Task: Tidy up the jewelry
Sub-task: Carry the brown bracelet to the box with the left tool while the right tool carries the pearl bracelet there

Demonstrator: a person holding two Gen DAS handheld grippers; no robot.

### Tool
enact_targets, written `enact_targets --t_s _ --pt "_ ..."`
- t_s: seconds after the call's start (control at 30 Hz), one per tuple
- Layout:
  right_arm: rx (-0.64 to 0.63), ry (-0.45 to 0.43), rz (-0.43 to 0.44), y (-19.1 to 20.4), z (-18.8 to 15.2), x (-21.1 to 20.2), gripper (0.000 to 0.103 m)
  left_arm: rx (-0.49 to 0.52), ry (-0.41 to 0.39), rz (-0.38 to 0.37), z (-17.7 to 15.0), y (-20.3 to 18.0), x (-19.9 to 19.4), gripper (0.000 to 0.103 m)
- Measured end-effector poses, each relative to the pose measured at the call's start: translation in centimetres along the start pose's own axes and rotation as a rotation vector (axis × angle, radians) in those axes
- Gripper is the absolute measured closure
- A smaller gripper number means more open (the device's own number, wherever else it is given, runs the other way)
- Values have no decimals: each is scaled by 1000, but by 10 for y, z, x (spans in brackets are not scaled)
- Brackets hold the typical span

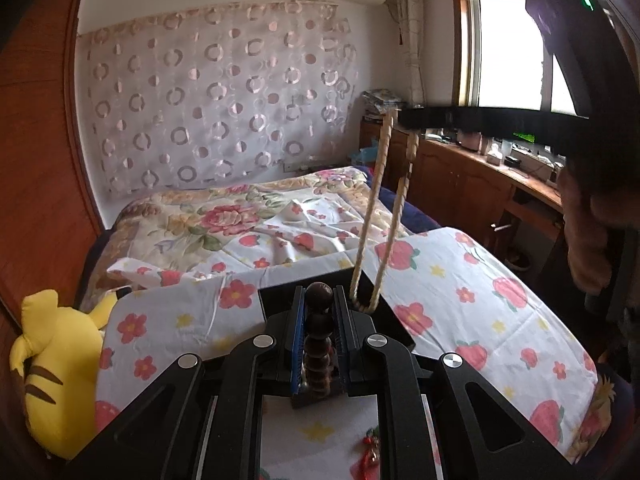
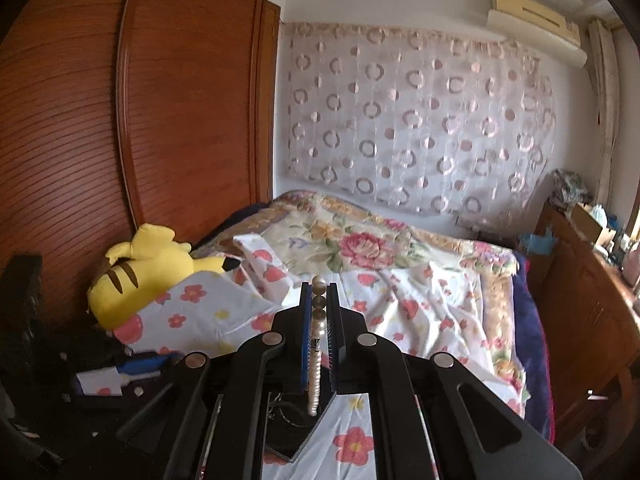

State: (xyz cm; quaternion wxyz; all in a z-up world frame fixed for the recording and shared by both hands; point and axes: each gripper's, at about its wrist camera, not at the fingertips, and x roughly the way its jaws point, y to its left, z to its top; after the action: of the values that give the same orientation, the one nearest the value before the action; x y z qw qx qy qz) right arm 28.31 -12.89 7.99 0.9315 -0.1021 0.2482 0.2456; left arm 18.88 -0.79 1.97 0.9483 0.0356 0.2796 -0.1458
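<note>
A dark bead strand ran down behind the gripper body, its lower end hidden. A red trinket at the bottom edge was blurred and cut off.

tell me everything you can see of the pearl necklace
The pearl necklace is a long strand of small cream beads, glossy like pearl. The right gripper is shut on its top, where a few larger beads show between the fingers. In the left view it hangs as a two-strand loop, its bottom dipping into a black box on the floral cloth. Its clasp cannot be seen.
</note>
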Motion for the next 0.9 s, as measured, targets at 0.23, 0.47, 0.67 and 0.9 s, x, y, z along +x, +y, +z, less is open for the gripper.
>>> enact_targets --t_s 0.23,0.47,0.67,0.9 --pt "9 79 11 4 -26 30 95 -20 37 -9 9 7 33 91" --pt "27 154 37 3 -54 53 95 -42 103 0 -6 12 64 91" --pt "33 186 54 4 -70 63 95 -50 124 17 -18 18 70 82" --pt "29 212 80 12 -85 67 94 -55 91 41 -32 21 49 56"
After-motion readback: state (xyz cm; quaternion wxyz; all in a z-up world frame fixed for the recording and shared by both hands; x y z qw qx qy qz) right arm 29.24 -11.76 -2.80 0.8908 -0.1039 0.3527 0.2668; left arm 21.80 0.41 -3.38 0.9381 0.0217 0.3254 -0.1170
